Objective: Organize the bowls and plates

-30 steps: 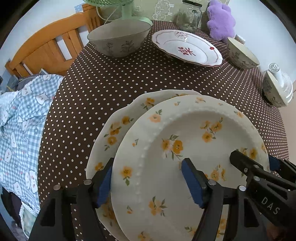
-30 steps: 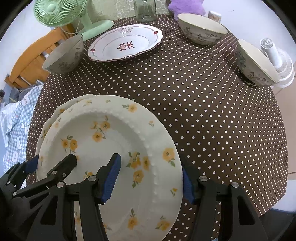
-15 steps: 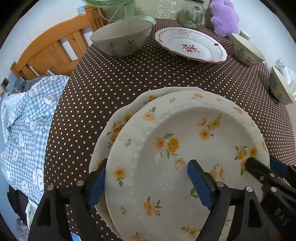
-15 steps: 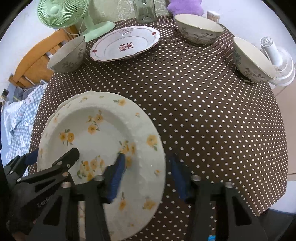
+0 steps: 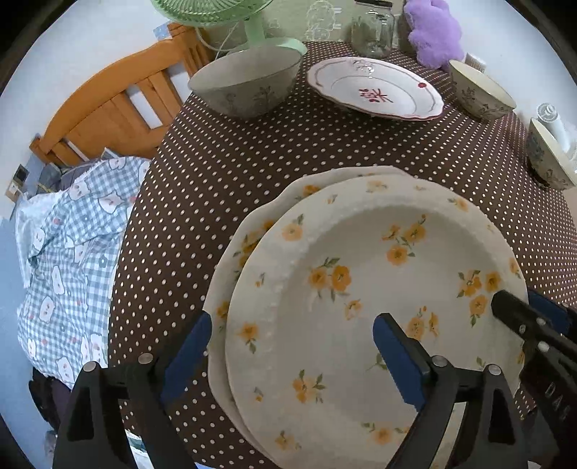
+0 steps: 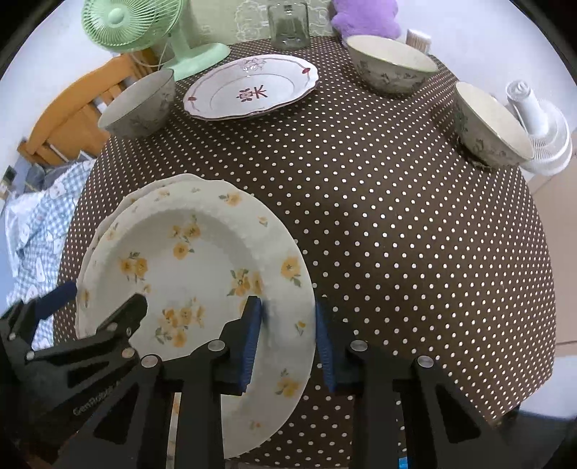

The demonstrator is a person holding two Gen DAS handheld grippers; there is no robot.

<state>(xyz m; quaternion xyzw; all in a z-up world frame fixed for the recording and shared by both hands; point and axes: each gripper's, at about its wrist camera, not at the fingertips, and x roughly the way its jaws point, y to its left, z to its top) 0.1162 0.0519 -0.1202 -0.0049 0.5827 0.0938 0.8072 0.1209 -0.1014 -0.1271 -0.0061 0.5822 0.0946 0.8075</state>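
- Two yellow-flowered plates are sitting stacked at the near edge of the round table: the top plate [image 5: 375,288] [image 6: 194,274] is lying on the lower plate [image 5: 249,231] [image 6: 108,223], shifted a little so that the lower one's scalloped rim is peeking out on the left.
- The right gripper [image 6: 286,332] is reaching down over the top plate's right rim; its jaws have just been closing, with the rim between the blue pads, and they are looking narrow, but whether the pads are pressing the rim yet cannot be told.
- The left gripper [image 5: 288,350] is straddling the left rims of both plates; its jaws have just been opening and are standing wide, pads clear of the china.
- One white plate with a red motif [image 5: 375,90] [image 6: 252,90] is resting at the far side of the table.
- Three grey-patterned bowls are standing apart: one bowl by the fan [image 5: 249,81] [image 6: 139,104], one far bowl [image 5: 479,90] [image 6: 391,65], one bowl at the right edge [image 5: 548,158] [image 6: 490,122].
- The brown polka-dot tablecloth [image 5: 288,151] [image 6: 378,216] is covering the table.
- One green fan [image 6: 144,29], one glass jar [image 6: 288,21] and one purple plush toy [image 5: 432,32] are lining the far edge.
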